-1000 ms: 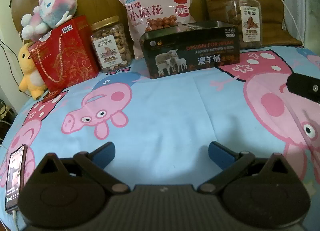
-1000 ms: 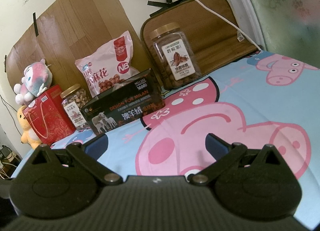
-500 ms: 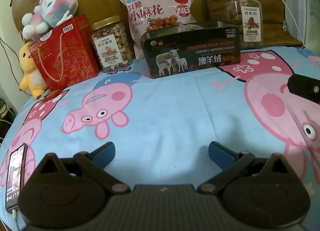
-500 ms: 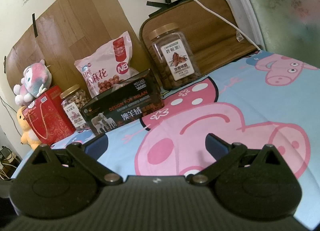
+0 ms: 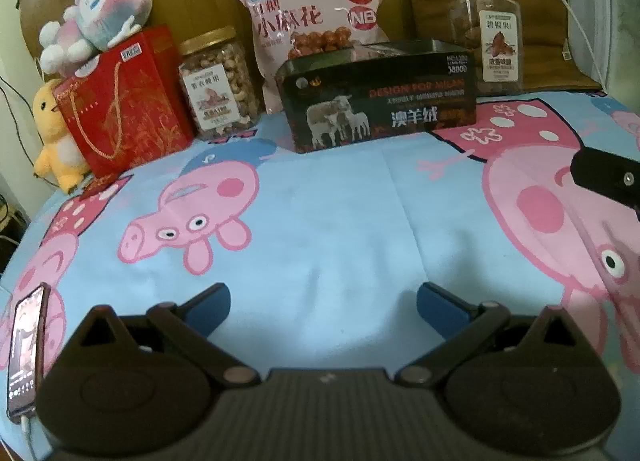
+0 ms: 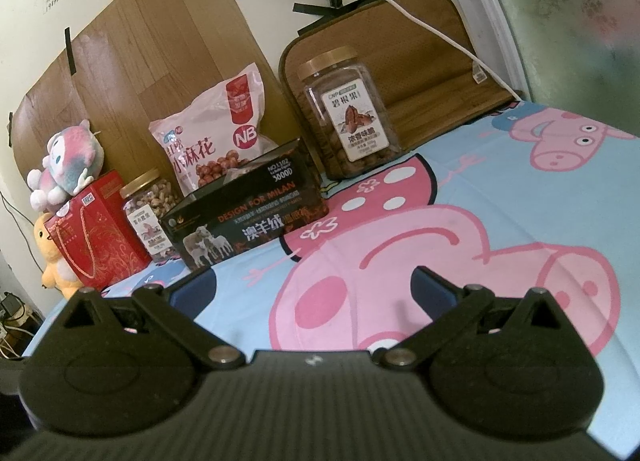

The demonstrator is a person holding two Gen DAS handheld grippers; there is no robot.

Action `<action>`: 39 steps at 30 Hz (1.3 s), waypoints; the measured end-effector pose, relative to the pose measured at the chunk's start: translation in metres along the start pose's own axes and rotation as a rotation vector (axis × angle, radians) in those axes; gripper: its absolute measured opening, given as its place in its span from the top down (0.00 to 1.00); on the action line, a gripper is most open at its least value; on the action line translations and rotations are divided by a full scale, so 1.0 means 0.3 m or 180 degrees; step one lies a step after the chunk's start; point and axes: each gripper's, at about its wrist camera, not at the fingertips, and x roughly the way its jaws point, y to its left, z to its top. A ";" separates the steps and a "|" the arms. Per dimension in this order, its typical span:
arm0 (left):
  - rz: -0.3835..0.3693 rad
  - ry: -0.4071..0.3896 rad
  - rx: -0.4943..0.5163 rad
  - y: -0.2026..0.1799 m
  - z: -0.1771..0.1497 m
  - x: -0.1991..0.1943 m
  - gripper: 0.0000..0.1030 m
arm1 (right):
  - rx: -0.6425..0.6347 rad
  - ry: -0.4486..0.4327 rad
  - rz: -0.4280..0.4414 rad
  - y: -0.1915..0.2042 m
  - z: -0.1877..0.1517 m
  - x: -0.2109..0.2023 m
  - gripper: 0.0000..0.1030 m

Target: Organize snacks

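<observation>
Pecan jar [image 6: 350,117], right of black open box [image 6: 244,213]: rigid, slick, hefty, grasped mid-body; left gripper [image 5: 323,307], right gripper [image 6: 314,291] jaws released.

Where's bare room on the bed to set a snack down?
The sheet is bare between the black box and the open left gripper, and right of the pecan jar. Crowded: back row, from red bag to that jar; a phone lies at the left edge.

We see open blue cartoon-pig sheet [image 5: 340,229] across the near and middle ground. Far off, a black open-topped cardboard box [image 5: 380,105] stands before the snack row; a phone [image 5: 26,349] lies near left.
</observation>
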 end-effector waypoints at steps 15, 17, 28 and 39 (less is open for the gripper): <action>-0.0052 0.0050 -0.0025 0.003 0.006 0.009 0.00 | -0.0004 0.0000 0.0001 -0.001 0.002 0.001 0.00; -0.0058 0.0062 -0.0028 0.004 0.006 0.010 0.00 | 0.0000 0.0001 -0.0001 -0.001 0.001 0.002 0.00; -0.0082 0.0075 -0.0038 0.006 0.009 0.014 0.00 | 0.0013 0.0001 -0.0008 -0.003 0.002 0.006 0.00; -0.0085 0.0086 -0.0051 0.004 0.010 0.015 0.00 | 0.0020 -0.0002 -0.0019 -0.007 0.004 0.007 0.00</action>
